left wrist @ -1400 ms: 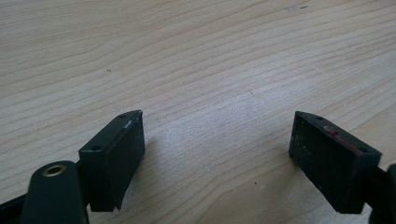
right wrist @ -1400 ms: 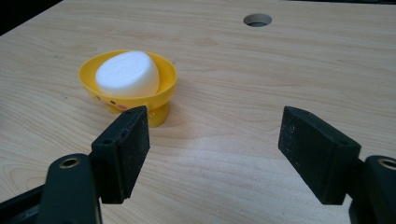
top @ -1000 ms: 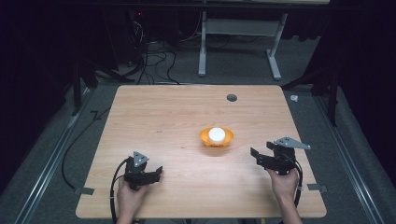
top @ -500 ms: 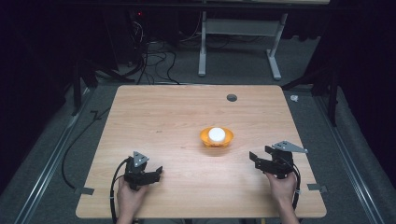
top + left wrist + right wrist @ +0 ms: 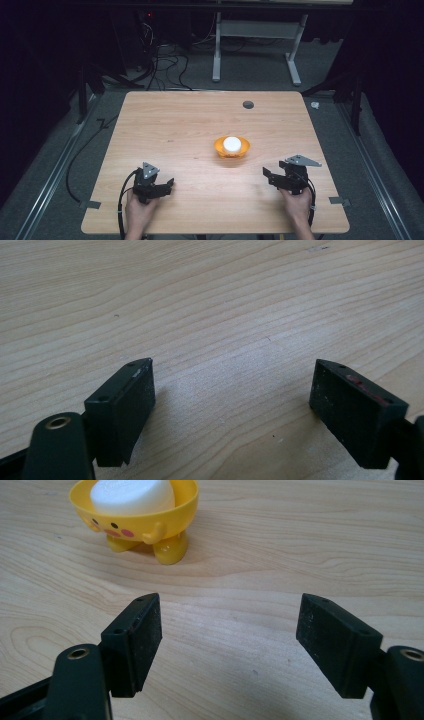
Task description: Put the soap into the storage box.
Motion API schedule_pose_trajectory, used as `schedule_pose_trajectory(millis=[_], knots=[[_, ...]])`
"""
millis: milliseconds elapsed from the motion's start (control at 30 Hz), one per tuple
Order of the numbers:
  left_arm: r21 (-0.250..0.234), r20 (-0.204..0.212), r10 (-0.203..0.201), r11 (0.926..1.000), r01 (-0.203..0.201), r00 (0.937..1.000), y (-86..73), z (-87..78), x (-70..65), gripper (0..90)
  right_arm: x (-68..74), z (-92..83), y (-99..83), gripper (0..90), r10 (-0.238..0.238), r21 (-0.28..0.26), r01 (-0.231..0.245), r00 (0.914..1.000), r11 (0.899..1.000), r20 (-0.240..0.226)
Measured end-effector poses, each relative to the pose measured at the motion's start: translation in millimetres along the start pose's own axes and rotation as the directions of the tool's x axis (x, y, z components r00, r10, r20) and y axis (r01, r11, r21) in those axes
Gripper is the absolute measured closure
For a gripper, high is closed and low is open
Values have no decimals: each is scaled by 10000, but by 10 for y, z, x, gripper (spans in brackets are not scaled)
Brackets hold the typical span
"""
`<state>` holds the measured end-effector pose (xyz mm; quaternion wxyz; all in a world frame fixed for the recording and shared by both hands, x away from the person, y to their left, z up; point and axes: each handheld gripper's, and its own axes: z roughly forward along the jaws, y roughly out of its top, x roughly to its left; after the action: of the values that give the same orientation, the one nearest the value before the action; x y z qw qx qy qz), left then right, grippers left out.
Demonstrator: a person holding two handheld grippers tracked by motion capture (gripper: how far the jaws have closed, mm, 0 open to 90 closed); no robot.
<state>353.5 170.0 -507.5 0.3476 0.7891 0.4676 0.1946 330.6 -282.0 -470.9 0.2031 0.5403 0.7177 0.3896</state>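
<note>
Your high view is looking forward and down on the whole table (image 5: pixel 190 125) from above your side. Each gripper view is riding low, peering along its own jaws close over the wood. The yellow bowl (image 5: pixel 137 517) ahead of your right gripper (image 5: pixel 272 176) is appearing in the high view too (image 5: pixel 232 147).

We see a light wooden table (image 5: pixel 170 130) with a small round hole (image 5: pixel 248 104) near its far edge, standing on grey carpet (image 5: pixel 50 165). Beyond it, a white metal frame (image 5: pixel 255 35) and tangled black cables (image 5: pixel 160 60) sit in a dark room.
</note>
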Motion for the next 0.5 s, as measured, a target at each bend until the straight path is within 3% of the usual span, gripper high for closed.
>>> schedule_pose_trajectory(millis=[500], knots=[[-2, -5, -4, 10000, 4, 10000, 0, 0, 0, 187, 61, 124, -107, 272, -117, 335, 113, 9998, 9994, 132]])
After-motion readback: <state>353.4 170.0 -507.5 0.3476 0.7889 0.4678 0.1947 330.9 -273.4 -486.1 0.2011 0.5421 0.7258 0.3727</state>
